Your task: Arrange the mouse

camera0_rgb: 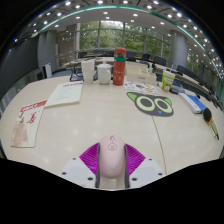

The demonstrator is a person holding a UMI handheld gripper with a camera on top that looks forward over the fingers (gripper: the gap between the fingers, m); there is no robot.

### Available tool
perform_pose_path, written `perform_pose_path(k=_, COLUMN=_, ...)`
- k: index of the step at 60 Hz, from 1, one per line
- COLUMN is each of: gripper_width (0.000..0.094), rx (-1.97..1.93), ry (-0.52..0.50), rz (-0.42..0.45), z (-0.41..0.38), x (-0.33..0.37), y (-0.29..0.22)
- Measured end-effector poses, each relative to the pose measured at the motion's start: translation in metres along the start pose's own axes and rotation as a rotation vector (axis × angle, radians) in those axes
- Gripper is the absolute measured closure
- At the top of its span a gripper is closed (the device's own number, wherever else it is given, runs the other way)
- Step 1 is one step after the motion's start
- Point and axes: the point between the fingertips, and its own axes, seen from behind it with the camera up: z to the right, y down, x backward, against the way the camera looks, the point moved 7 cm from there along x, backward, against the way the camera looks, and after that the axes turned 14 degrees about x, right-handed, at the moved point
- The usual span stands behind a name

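Note:
A pale pink computer mouse (111,160) sits between my two fingers, its nose pointing away from me over the white table (90,120). My gripper (111,163) is shut on it: the magenta pads (91,157) press against both of its sides. The mouse appears lifted off the tabletop. A dark round mouse mat with green cartoon eyes (150,101) lies beyond the fingers to the right.
A red-and-white drink bottle (119,68) and a white box (88,70) stand at the far middle. Papers (65,93) lie to the left, a red-printed packet (27,122) nearer left. A cup (168,79), a blue item (191,103) and a dark pen-like item (213,127) lie on the right.

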Motion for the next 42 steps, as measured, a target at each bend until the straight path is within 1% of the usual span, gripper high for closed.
perform_pose_path(k=6, gripper_width=0.0613, rx=-0.032, ry=-0.006, rz=0.058, z=0.021, x=0.012, y=-0.031)
perform_pose_path(k=12, gripper_width=0.0613, rx=-0.043, ry=-0.020, rz=0.137, z=0.055, x=0.017, y=-0.077)
perform_pose_path(k=16, gripper_width=0.0615, rx=-0.035, ry=-0.002, rz=0.192, z=0.086, x=0.010, y=-0.111)
perform_pose_path(k=22, gripper_width=0.0614, rx=-0.044, ry=0.009, rz=0.247, z=0.134, x=-0.015, y=-0.147)
perform_pose_path(k=27, gripper_width=0.0615, rx=-0.059, ry=0.019, rz=0.236, z=0.168, x=-0.052, y=-0.155)
perform_pose_path(k=30, gripper_width=0.0614, rx=-0.061, ry=0.022, rz=0.211, z=0.185, x=-0.079, y=-0.151)
perform_pose_path(k=36, gripper_width=0.0615, rx=-0.071, ry=0.019, rz=0.155, z=0.207, x=-0.127, y=-0.129)
perform_pose_path(k=42, gripper_width=0.0607, rx=-0.070, ry=0.020, rz=0.087, z=0.218, x=-0.159, y=-0.107)
